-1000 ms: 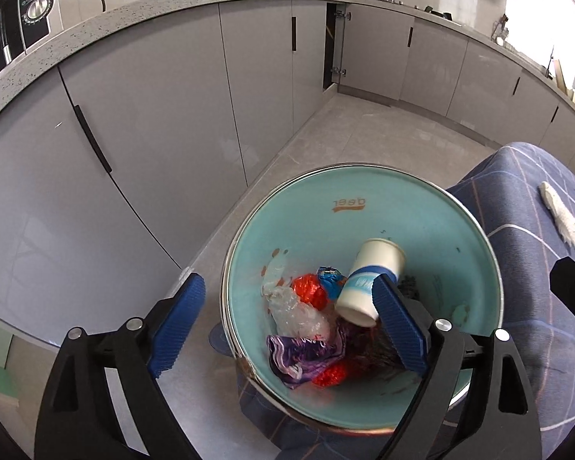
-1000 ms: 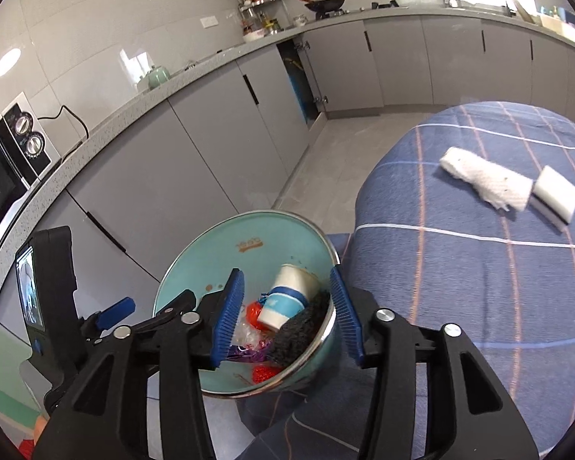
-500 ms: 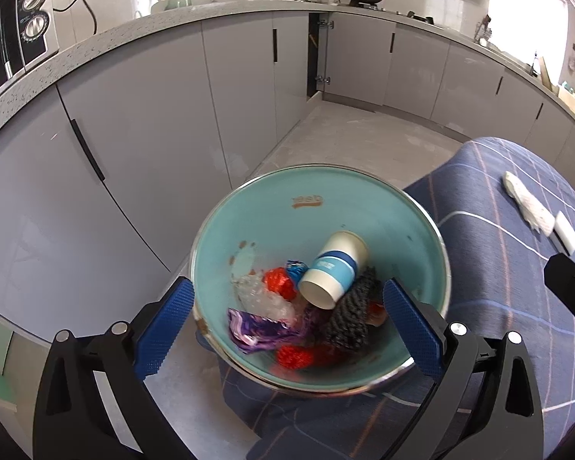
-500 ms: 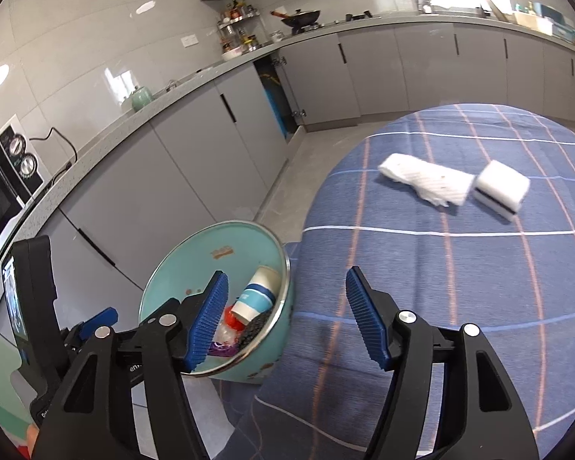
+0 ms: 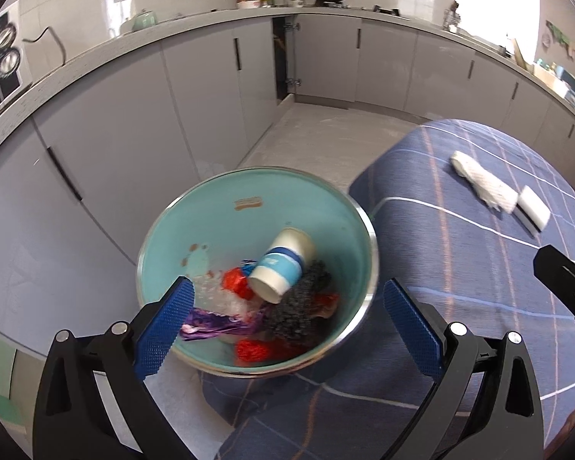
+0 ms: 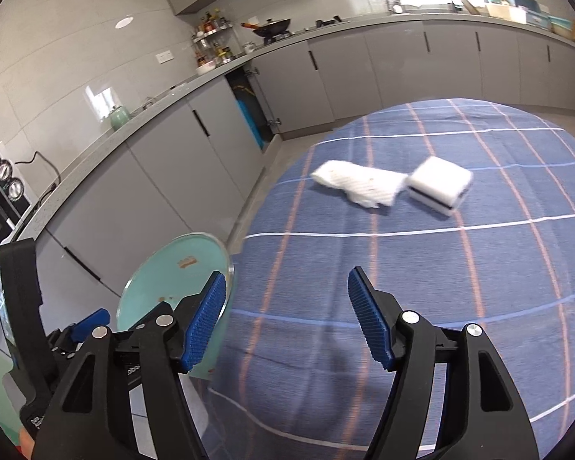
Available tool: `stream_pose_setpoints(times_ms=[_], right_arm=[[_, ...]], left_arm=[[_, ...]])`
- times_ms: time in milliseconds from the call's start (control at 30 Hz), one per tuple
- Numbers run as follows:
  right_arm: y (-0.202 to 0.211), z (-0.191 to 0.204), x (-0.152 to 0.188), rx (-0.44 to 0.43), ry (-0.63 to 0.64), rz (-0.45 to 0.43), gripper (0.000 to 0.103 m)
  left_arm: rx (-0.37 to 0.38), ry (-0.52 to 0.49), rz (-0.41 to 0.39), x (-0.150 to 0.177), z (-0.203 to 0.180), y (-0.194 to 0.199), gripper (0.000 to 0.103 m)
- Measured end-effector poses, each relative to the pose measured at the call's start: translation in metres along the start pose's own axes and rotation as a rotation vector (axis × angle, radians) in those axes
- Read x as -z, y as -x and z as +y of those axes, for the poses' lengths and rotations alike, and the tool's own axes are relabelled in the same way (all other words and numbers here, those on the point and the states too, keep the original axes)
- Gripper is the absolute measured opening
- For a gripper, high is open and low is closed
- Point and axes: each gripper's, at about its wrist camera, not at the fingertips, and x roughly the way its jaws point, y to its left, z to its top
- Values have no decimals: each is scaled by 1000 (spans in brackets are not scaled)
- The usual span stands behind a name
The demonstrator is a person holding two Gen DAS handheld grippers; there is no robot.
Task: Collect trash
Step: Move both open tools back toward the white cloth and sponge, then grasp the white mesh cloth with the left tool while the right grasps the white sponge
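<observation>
A round teal metal-rimmed bowl (image 5: 257,207) sits at the edge of a blue plaid tablecloth (image 6: 421,287), holding one white-and-blue paper cup (image 5: 283,264), a purple wrapper (image 5: 214,322) and red scraps. Two white items lie farther along the cloth: a crumpled paper towel (image 6: 358,186) and a sponge block (image 6: 439,184). The left gripper (image 5: 287,329) is spread wide and empty; the right gripper (image 6: 287,322) is also spread and empty.

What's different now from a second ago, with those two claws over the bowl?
Both grippers have backed away from the bowl. The right gripper swung over the blue cloth toward the white towel and sponge, jaws wider. The left gripper opened fully. Cup and wrappers stayed in the bowl.
</observation>
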Motion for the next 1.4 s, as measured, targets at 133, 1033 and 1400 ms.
stream_pose_setpoints(times_ms=[133, 1033, 1400], right_arm=[[3, -24, -1, 32, -30, 1, 66], [-15, -129, -48, 175, -6, 30, 66], [-89, -145, -82, 133, 180, 181, 66]], left_arm=[[36, -21, 12, -1, -22, -3, 97], [119, -163, 4, -20, -126, -23, 97], [126, -123, 44, -49, -141, -56, 97]])
